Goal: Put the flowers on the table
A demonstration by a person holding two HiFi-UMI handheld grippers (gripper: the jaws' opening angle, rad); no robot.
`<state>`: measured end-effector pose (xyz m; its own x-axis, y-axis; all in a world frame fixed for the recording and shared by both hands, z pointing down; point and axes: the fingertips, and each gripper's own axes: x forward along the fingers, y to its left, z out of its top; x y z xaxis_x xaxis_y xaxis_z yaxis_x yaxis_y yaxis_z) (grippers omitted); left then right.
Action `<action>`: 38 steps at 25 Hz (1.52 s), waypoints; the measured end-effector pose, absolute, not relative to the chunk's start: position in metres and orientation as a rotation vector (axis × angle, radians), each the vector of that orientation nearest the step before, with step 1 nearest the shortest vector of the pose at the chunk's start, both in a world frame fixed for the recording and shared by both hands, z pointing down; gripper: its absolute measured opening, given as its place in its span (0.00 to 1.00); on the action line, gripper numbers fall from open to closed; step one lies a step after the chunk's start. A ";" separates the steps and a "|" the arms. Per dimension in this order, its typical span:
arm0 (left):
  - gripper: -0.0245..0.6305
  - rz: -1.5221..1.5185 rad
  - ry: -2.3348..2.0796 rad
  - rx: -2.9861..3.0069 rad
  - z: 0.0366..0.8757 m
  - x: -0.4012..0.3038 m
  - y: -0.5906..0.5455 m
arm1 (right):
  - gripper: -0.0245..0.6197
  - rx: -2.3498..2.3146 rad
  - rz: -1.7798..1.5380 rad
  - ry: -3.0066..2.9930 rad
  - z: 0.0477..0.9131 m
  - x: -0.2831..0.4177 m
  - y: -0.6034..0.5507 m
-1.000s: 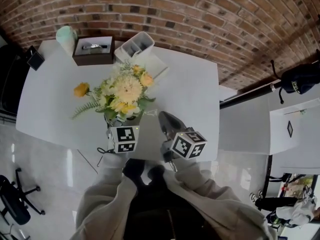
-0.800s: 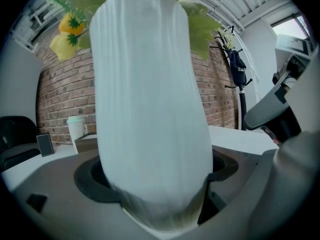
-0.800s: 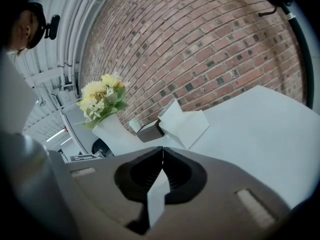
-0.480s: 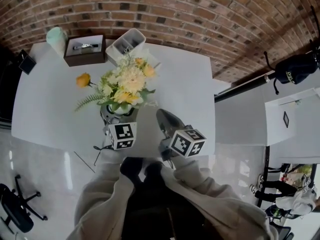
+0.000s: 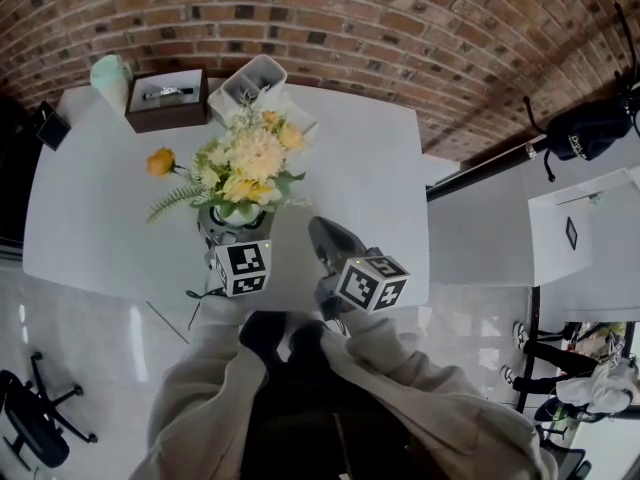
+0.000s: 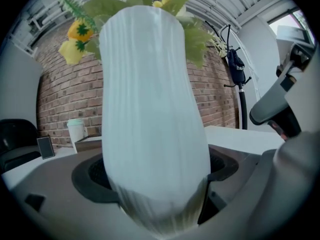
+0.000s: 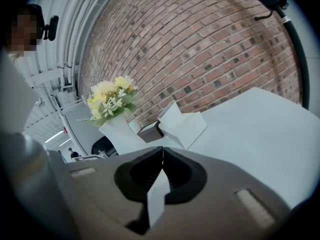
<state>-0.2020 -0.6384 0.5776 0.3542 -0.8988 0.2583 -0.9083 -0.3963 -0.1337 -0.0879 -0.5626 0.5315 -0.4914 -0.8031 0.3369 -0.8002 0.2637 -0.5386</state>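
The red brick wall runs behind the vase, past the table's far edge. The white rectangular table lies under the vase, and the vase stands over its near edge. We read the white ribbed ceramic vase as upright; its base is hidden, so we cannot tell whether it rests on the tabletop. The bouquet of cream and yellow flowers fills the vase mouth, and one orange bloom reaches out to the left of the vase. The left gripper is at the near side of the vase, and its jaws are clamped on the vase's lower body. The right gripper hangs just right of the vase, apart from it, jaws pressed together with nothing between them. The open dark brown box sits behind and left of the vase. The open white rectangular container sits directly behind the vase. The pale mint cup stands further left of the vase, beside the box. The small black frame is furthest left of the vase.
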 end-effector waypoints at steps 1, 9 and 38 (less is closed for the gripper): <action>0.78 0.433 -1.708 2.565 0.571 -0.202 -0.639 | 0.04 -1.578 -1.062 2.493 0.532 -0.088 -0.562; 0.79 0.412 -1.679 2.544 0.561 -0.204 -0.632 | 0.04 -1.558 -1.067 2.470 0.531 -0.083 -0.562; 0.58 0.434 -1.613 2.392 0.527 -0.099 -0.461 | 0.04 -1.394 -1.073 2.493 0.502 0.013 -0.444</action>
<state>-0.0993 -0.4612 0.5273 0.3524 -0.8623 0.3638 -0.9284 -0.3710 0.0200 0.0134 -0.4437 0.5015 -0.5792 -0.7770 0.2467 -0.7133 0.3365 -0.6148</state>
